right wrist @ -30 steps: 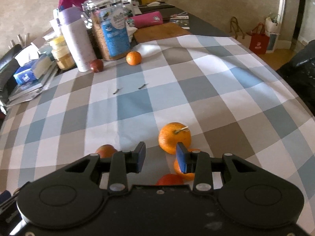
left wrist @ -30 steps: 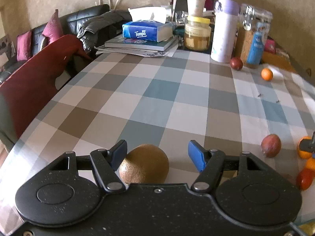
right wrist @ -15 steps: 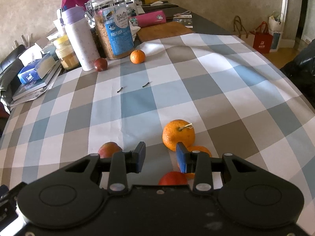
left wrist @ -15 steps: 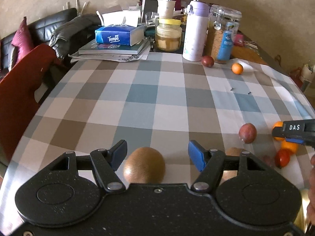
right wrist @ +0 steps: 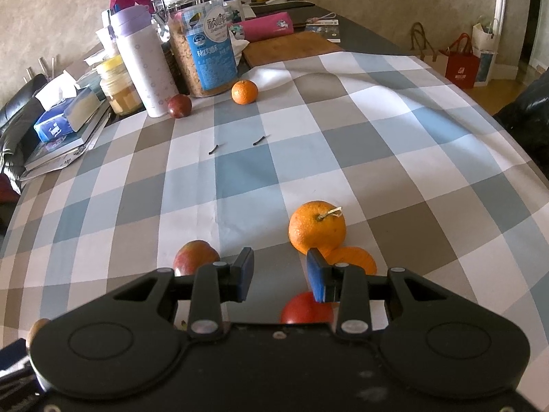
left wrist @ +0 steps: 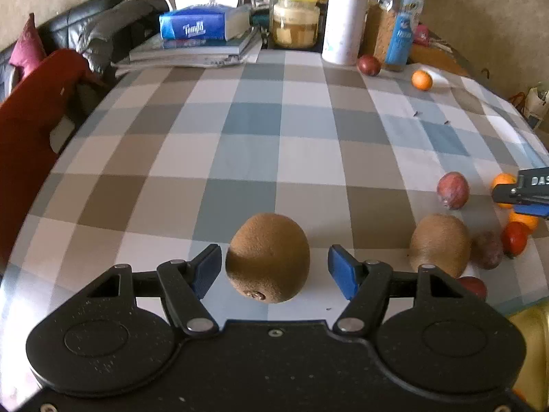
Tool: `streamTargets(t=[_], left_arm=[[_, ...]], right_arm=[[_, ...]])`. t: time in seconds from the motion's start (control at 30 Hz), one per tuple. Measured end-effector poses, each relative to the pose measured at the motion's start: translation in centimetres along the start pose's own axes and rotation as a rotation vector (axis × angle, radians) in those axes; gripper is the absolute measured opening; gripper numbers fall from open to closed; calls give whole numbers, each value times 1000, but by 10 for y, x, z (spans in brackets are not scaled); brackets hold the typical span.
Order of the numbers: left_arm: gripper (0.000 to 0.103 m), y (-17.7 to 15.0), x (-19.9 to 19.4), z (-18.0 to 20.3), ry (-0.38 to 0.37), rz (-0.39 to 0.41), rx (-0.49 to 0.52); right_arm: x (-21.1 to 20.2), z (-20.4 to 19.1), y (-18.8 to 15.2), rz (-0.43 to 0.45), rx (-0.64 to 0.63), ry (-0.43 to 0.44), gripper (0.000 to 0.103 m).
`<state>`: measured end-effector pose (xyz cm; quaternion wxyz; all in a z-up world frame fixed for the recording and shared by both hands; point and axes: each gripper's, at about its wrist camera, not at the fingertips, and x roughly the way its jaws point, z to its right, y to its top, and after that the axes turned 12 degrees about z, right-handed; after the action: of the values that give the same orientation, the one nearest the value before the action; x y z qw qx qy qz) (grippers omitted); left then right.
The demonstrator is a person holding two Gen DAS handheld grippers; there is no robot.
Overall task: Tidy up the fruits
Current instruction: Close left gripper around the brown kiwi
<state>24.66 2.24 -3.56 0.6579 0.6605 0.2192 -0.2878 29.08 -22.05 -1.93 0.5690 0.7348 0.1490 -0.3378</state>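
Now L gripper (left wrist: 274, 271) wide round kiwi (left wrist: 268, 257), R gripper (right wrist: 280, 274) apart, empty, "Tempo" tissue pack (left wrist: 202, 27).

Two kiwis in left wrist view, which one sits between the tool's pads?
The nearer kiwi, centred in the open left tool. The other kiwi lies off right, beside the small fruits.

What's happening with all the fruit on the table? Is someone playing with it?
Someone is sorting fruit on the checked tablecloth, holding a gripper in each hand. The left hand-held gripper is open around a brown kiwi, not squeezing it. A second kiwi sits nearby beside a cluster of small fruits. The right hand-held gripper is open and empty, near a big orange.
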Motion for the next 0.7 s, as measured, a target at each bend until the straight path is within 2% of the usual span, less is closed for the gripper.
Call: streamTargets(t=[0.17, 0.23, 0.5, 0.7], left_arm=[[69, -1, 11, -3, 3, -6, -12], [59, 0, 15, -6, -4, -9, -18], [58, 15, 28, -5, -52, 48, 37], [58, 24, 42, -6, -83, 90, 42]], right_arm=[[1, -1, -1, -2, -5, -4, 37], [1, -1, -1, -4, -6, -4, 37], [2, 0, -1, -5, 0, -3, 37], [3, -1, -3, 1, -8, -7, 37]])
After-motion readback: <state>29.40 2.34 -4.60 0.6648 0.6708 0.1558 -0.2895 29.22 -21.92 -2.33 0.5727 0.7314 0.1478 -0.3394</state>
